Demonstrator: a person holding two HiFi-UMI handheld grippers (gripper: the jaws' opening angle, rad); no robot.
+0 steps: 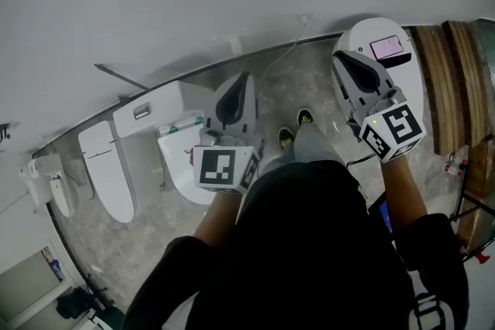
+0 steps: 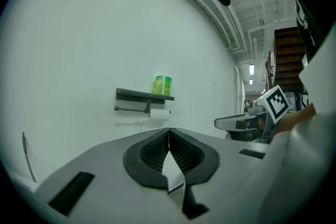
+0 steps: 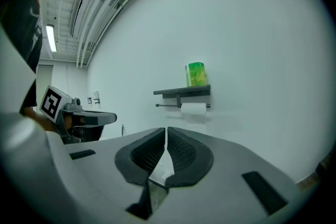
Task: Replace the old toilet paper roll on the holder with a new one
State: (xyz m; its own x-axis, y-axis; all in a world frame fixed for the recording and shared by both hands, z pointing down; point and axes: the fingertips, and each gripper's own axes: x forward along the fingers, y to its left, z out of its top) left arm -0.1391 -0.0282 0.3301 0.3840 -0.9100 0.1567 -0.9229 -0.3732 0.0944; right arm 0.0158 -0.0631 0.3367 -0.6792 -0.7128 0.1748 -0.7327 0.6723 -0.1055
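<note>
Pointing forward, left tongs (image 1: 246, 83), right tongs (image 1: 341, 58), seemingly level

Finding no word or number clear enough to read. Showing only black-and-white square code patterns, no letters, on the left marker cube (image 1: 224, 168) of the left tool (image 1: 248, 79) and on the right marker cube (image 1: 396, 129) of the right tool (image 1: 339, 56). Carrying a label too small to read on the green package (image 3: 196, 74) standing on the wall shelf (image 3: 181, 92). Bearing white print, perhaps letters, on the black sleeve (image 1: 433, 305), cut off at the edge of view.
</note>
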